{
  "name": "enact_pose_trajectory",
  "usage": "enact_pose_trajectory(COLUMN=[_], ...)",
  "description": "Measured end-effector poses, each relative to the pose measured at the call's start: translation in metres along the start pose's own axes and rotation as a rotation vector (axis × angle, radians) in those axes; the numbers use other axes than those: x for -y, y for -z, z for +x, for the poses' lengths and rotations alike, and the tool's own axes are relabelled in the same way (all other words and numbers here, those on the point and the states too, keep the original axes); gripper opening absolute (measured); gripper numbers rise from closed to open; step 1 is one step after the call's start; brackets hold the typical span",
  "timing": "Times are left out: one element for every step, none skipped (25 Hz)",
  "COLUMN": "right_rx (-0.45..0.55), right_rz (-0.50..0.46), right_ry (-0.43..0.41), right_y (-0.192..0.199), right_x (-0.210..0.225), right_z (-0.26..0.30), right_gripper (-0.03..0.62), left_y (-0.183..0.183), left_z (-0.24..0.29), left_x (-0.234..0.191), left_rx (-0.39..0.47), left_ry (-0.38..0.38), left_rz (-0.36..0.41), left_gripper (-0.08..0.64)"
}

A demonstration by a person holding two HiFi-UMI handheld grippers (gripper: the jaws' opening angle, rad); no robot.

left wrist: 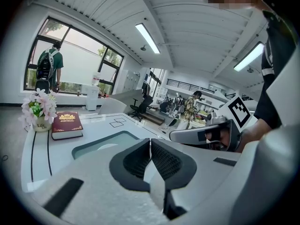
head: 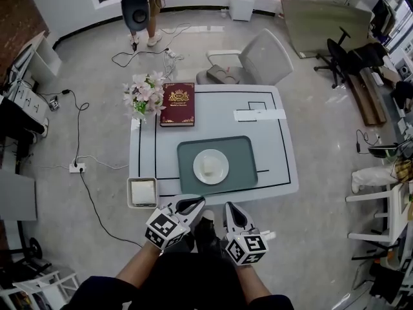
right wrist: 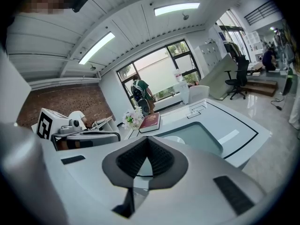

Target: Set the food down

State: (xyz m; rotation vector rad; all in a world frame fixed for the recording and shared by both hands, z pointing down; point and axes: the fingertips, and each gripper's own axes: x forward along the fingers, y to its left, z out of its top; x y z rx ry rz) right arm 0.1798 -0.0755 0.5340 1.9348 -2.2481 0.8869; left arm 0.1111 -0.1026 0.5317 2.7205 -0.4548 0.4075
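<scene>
Your left gripper [head: 191,205] and right gripper [head: 231,210] with ribbed jaws pressed together, empty, short of the table [head: 287,166], pale food [head: 210,165] hard to tell from its round white plate [head: 222,175], on matte teal tray [head: 248,173].

Glossy white table [head: 277,150]; matt tray [head: 247,173], perhaps plastic

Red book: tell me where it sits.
In the head view, the red book lies far-left on the table, beside the flowers, beyond the tray.
</scene>
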Motion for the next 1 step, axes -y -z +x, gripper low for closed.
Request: enact_pose_trajectory(right_rx=[-0.001], right_rz=[-0.002], right_ry=[-0.003], right_y=[0.0003], right_x=[-0.0004], right_z=[0.0005], right_gripper=[0.008], left_y=[0.0007], left_z=[-0.0003], left_x=[-0.0004], left_rx=[-0.001], left_ry=[-0.002], left_rz=[-0.001], left_gripper=[0.014])
